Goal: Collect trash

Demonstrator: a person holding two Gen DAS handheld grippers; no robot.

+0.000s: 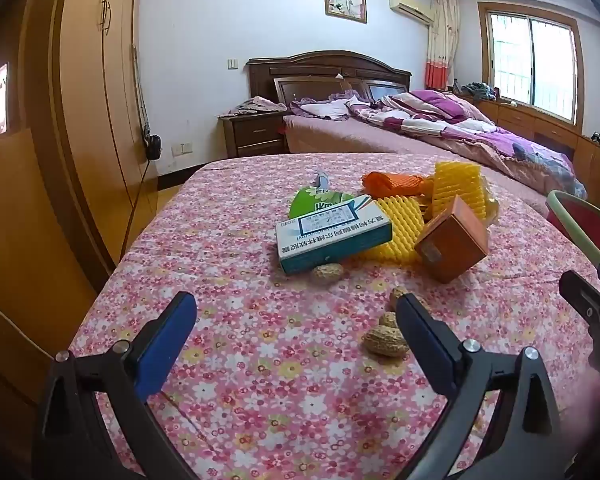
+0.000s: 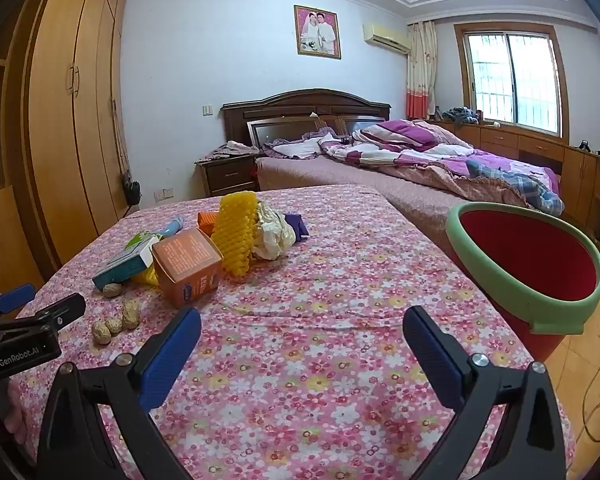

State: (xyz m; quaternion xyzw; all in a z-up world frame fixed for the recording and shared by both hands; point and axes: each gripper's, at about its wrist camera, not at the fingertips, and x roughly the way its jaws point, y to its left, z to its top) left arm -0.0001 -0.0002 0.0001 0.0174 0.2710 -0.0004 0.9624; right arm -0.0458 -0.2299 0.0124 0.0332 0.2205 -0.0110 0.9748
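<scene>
Trash lies in a heap on the flowered tablecloth (image 1: 260,360): a teal-and-white box (image 1: 332,238), an orange box (image 1: 452,240), yellow foam netting (image 1: 458,188), an orange foam net (image 1: 392,184), a green packet (image 1: 316,200). Several peanut shells (image 1: 384,340) lie nearer. My left gripper (image 1: 296,320) is open above the cloth, its right finger beside the shells. In the right wrist view my right gripper (image 2: 302,334) is open over bare cloth, the orange box (image 2: 188,266), yellow netting (image 2: 236,236) and crumpled white wrapper (image 2: 274,236) ahead to the left. A red bin with a green rim (image 2: 528,268) stands at the table's right edge.
Beyond the table stands a bed (image 2: 420,168) with purple quilts, a nightstand (image 2: 228,176) and a wooden wardrobe (image 2: 72,120) on the left. The left gripper's body (image 2: 24,332) shows at the right wrist view's left edge. A cable (image 2: 596,400) lies on the floor at right.
</scene>
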